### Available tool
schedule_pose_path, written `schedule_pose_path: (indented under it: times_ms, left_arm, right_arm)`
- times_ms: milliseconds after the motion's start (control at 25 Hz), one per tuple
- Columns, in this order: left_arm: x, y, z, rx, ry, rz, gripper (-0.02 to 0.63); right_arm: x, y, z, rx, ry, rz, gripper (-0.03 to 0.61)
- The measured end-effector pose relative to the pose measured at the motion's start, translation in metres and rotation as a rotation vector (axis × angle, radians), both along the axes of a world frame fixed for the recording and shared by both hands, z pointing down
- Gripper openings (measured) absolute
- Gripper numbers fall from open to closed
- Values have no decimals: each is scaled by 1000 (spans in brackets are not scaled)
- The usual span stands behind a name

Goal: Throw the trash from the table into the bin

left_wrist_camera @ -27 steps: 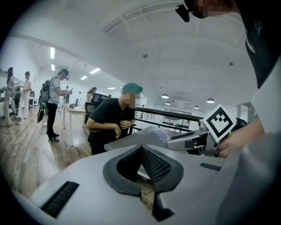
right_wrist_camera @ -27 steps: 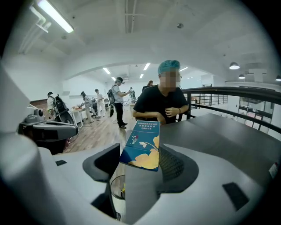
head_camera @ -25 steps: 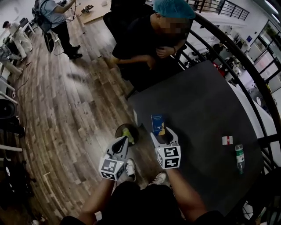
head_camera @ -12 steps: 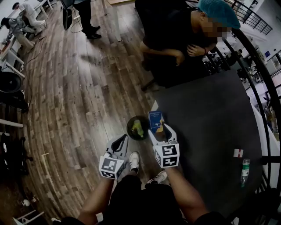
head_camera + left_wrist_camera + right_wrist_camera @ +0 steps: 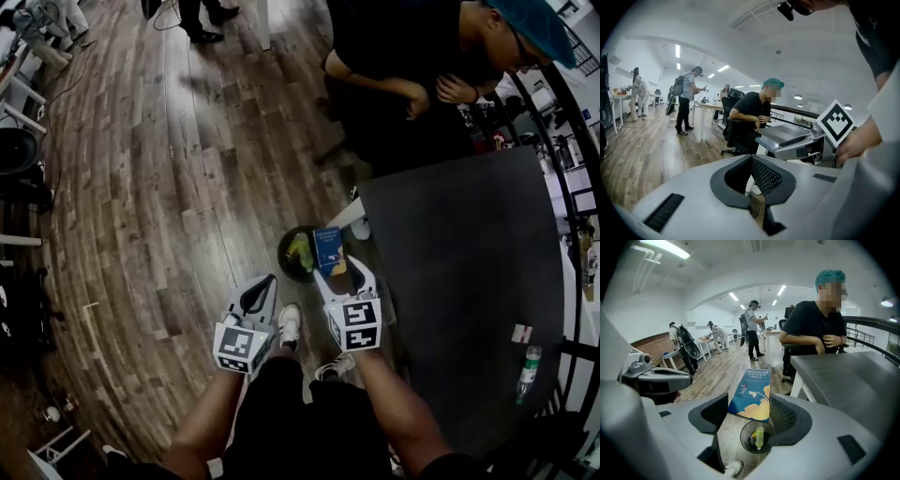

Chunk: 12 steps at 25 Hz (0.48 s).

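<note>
My right gripper [image 5: 339, 265] is shut on a blue carton [image 5: 328, 248] with a yellow pattern, which sticks out forward between its jaws. In the right gripper view the carton [image 5: 752, 394] hangs just above the round dark bin [image 5: 757, 438], which holds a green bottle [image 5: 759, 437]. The bin [image 5: 298, 253] stands on the wooden floor beside the dark table's [image 5: 469, 281] near-left corner. My left gripper [image 5: 269, 284] is shut and empty, left of the bin; its closed jaws [image 5: 752, 180] point across the room. A small white-and-red pack [image 5: 522, 333] and a green bottle [image 5: 529, 373] lie on the table's right side.
A person in a black shirt [image 5: 412, 84] sits at the table's far side. My shoes [image 5: 289, 323] are on the floor just below the bin. A curved black railing [image 5: 586, 178] runs along the right. Other people stand at desks far across the room.
Both grippers have swung left and down, off the table's edge. The blue carton has travelled with the right gripper and now hangs over the bin.
</note>
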<state>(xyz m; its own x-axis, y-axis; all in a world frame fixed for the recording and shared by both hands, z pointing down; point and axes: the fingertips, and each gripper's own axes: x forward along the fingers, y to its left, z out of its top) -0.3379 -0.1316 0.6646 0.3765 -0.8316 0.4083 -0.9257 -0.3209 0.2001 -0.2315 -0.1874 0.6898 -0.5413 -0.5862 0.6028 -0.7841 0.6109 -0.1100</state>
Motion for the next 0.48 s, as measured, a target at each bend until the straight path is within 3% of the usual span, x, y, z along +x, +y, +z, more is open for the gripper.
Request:
schedule_pose_path:
  times_ms: [480]
  left_arm:
    - [-9, -3, 73, -101, 24, 10, 21]
  right_arm:
    - [-13, 3, 94, -125, 69, -26, 293]
